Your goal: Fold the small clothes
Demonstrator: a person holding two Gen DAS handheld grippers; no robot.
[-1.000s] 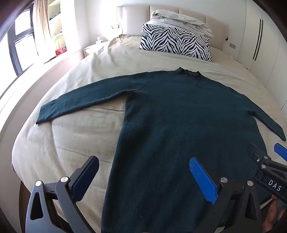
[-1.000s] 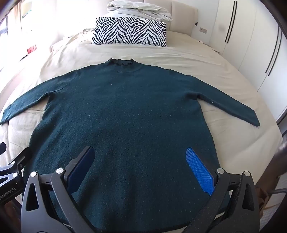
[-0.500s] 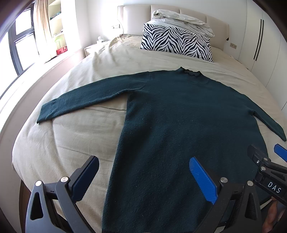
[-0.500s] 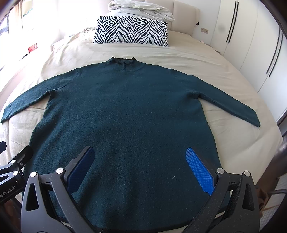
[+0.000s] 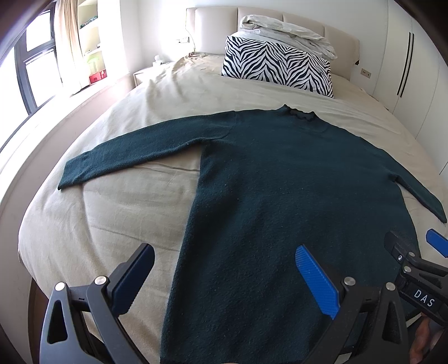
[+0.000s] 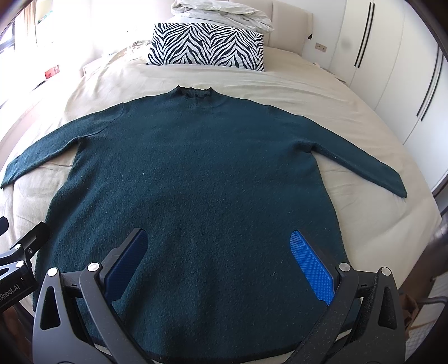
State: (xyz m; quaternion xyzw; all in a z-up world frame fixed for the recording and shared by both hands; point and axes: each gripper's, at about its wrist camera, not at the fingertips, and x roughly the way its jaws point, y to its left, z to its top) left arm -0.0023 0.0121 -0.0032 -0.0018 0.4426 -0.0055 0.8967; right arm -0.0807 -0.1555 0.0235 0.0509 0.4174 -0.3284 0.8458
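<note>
- Left wrist view: the dark green sweater (image 5: 280, 196) is lying flat and face-up on the bed (image 5: 126, 210), collar toward the headboard, both sleeves spread out to the sides. Nothing folded yet by the look of it, so the whole job is still ahead: sleeves in, then body over.
- Same view: the left claw (image 5: 224, 280) is spread wide with nothing between its fingers, hanging over the sweater's left hem edge, one finger over bare sheet. The right claw (image 5: 414, 249) pokes in at the right edge; only part of it shows here.
- Right wrist view: the right claw (image 6: 224, 266) is released too, fingers wide apart above the lower middle of the sweater, gripping nothing. The hem sits just at the bed's near edge.
- Same view: the zebra pillow (image 6: 207, 44) with a bundled duvet (image 6: 221, 12) on top sits up by the headboard, well apart from the collar. Wardrobe doors (image 6: 392, 84) run along the right.
- Nothing really blocks the fold. The right sleeve tip lies near the bed's side edge, so it could slip off if dragged carelessly.
</note>
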